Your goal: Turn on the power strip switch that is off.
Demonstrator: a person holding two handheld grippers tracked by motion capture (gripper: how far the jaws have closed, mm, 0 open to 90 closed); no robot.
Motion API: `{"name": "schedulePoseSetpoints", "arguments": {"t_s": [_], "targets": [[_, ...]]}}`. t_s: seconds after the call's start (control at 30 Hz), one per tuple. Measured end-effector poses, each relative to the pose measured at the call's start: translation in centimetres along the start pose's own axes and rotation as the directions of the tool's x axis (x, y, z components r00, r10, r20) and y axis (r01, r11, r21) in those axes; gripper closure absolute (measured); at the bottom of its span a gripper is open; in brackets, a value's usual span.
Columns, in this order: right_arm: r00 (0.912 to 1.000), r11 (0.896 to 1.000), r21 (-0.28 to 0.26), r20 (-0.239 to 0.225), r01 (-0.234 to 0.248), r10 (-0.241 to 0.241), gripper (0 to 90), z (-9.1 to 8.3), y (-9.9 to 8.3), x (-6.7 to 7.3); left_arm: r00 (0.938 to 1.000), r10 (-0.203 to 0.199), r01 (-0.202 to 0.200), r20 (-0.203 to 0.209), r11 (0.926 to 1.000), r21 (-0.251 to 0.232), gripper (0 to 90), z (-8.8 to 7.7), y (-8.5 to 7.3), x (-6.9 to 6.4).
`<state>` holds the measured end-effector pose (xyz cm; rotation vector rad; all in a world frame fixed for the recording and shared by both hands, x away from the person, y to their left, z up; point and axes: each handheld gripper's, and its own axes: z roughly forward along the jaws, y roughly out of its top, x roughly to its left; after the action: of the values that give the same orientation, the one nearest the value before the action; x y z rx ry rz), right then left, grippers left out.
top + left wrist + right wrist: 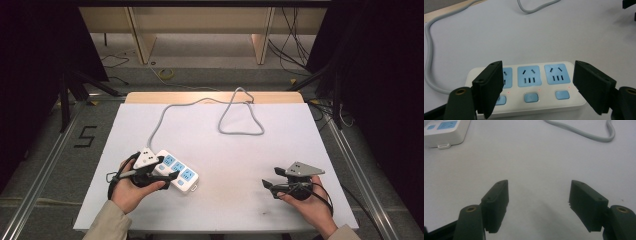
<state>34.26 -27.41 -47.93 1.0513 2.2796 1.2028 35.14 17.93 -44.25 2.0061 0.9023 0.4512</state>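
- The strip (pixel 176 173) is a smooth white plastic block with rounded corners, carrying three pale blue socket faces in a row and three small blue buttons beneath them, each with a tiny red dot close by.
- It lies flat on the surface (pixel 280 145), at the near-left part, set at a slant.
- Its grey cord (pixel 235 117) is round and rubbery; it runs from the strip's far end toward the back edge, then curls into a loose loop near the middle rear.
- The surface is covered in matt white sheet, with a strip of bare wood showing along the far edge.
- The left gripper (pixel 537 86) is matt black and blocky; its fingers (pixel 489 87) are spread wide on either side of the strip, low over it, grasping nothing.
- The right gripper (pixel 537 205) hovers at the near-right, well apart from the strip, its fingers (pixel 587 203) released and parted over bare sheet.
- Open room stretches between the two grippers and across the whole right half, up to the cord loop.
- A small white tab (pixel 444 145) sticks out from the strip's near end.
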Motion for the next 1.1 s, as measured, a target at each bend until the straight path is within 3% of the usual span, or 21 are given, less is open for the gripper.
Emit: {"name": "schedulePoseSetpoints", "arguments": {"t_s": [0.53,1.1], "targets": [[0.9996,1.0,-0.006,-0.023,0.018,-0.018,32.7,0.0,0.1,0.2,0.9981,-0.031,0.03,-0.053,0.9993,-0.021,22.7,-1.5,-2.8,0.7],[0.9995,1.0,-0.001,-0.025,0.02,-0.02,32.7,0.0,0.1,0.3,0.9963,-0.007,0.007,-0.086,1.0,-0.001,21.3,-1.4,-4.4,0.8]]}}
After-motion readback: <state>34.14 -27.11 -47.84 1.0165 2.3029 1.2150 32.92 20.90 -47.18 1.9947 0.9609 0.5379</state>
